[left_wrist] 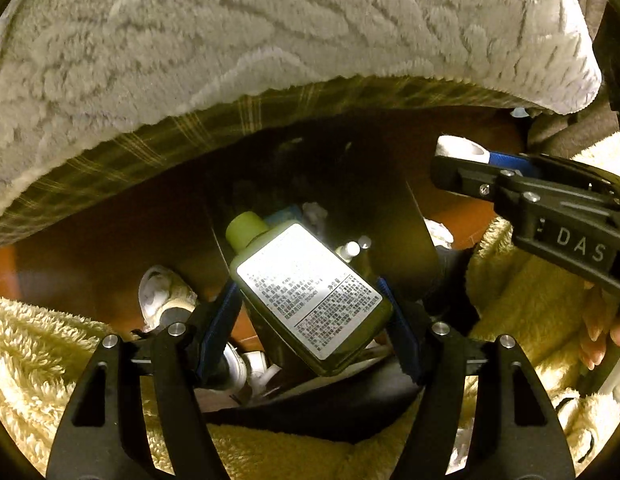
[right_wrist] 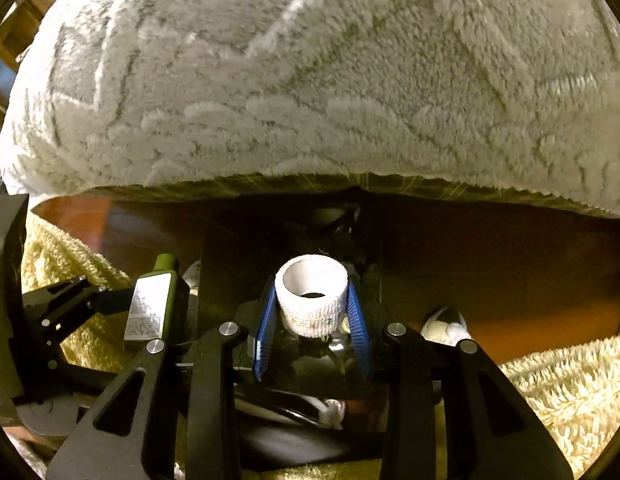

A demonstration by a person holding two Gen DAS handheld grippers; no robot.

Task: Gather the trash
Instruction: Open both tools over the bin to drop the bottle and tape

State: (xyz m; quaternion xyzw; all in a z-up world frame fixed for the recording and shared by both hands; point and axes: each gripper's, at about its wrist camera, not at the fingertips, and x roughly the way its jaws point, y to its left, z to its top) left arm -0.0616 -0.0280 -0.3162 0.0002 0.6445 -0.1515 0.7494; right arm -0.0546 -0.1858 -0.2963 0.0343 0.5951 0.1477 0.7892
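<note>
My left gripper (left_wrist: 310,316) is shut on a dark green bottle (left_wrist: 306,292) with a light green cap and a white label, held over a dark trash bin (left_wrist: 413,224). The bottle also shows in the right wrist view (right_wrist: 156,300), at the left. My right gripper (right_wrist: 311,308) is shut on a white bandage roll (right_wrist: 311,300) with a hollow core, held over the same bin (right_wrist: 230,256). In the left wrist view the right gripper (left_wrist: 465,160) comes in from the right with the roll (left_wrist: 461,148). Some trash lies inside the bin.
A bed with a grey-white fleece blanket (left_wrist: 230,40) and a plaid sheet edge (left_wrist: 190,136) overhangs the bin. A cream shaggy rug (left_wrist: 50,352) lies to both sides on the brown floor. A white shoe (left_wrist: 162,296) sits left of the bin.
</note>
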